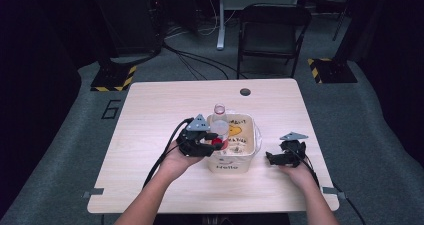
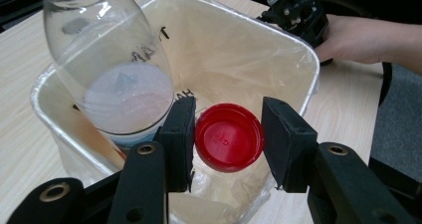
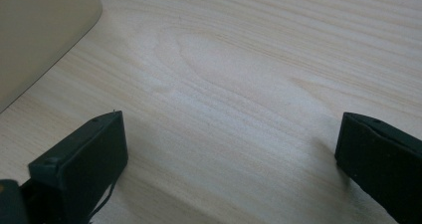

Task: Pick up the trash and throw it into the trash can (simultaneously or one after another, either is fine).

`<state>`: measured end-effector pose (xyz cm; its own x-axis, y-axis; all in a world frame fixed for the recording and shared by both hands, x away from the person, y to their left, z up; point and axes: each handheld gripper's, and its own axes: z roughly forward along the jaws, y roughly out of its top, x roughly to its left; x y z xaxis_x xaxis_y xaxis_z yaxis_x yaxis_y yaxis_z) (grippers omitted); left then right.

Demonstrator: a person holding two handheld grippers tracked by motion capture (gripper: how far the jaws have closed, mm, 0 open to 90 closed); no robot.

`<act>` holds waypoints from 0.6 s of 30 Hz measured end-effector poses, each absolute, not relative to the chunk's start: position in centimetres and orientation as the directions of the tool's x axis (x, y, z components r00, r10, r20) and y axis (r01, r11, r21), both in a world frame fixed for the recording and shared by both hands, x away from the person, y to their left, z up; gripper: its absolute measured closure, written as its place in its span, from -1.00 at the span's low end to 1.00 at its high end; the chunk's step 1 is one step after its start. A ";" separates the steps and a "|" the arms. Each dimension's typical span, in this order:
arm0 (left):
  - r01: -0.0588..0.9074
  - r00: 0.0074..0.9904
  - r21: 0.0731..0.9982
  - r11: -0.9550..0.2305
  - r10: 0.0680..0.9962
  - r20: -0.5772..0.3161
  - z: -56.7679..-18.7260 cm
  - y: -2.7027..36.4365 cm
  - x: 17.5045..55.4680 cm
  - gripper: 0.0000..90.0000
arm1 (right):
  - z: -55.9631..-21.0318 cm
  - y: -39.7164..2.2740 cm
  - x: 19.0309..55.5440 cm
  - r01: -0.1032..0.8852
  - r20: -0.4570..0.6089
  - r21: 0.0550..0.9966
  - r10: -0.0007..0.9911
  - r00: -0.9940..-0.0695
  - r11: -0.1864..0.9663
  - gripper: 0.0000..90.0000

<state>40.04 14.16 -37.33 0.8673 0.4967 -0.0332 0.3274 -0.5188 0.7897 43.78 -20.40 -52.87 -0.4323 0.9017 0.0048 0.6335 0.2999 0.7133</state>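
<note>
Black left claw point(image 2: 228, 134) grips red cap point(image 2: 229, 137) over lined bin point(image 2: 278, 40).

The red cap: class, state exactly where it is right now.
In the left gripper view the red cap sits between the left gripper pads, over the lined bin's open mouth, beside the clear bottle.

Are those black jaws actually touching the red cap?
Touching on one side: in the left gripper view the red cap meets the left pad; a narrow gap seems to separate it from the other.
</note>
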 end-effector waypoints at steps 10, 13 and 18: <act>0.334 0.869 0.776 -0.534 0.493 -0.034 -38.3 13.5 40.4 0.28 | -52.9 -20.4 43.8 0.633 0.004 0.713 0.901 -0.434 0.302 -1.00; 0.343 0.866 0.770 -0.537 0.498 -0.039 -38.6 13.5 40.5 0.28 | -52.9 -20.4 43.9 0.632 0.002 0.714 0.900 -0.435 0.303 -1.00; 0.356 0.859 0.764 -0.538 0.510 -0.042 -38.9 13.5 40.6 0.28 | -52.9 -20.4 43.9 0.629 0.000 0.714 0.899 -0.437 0.306 -1.00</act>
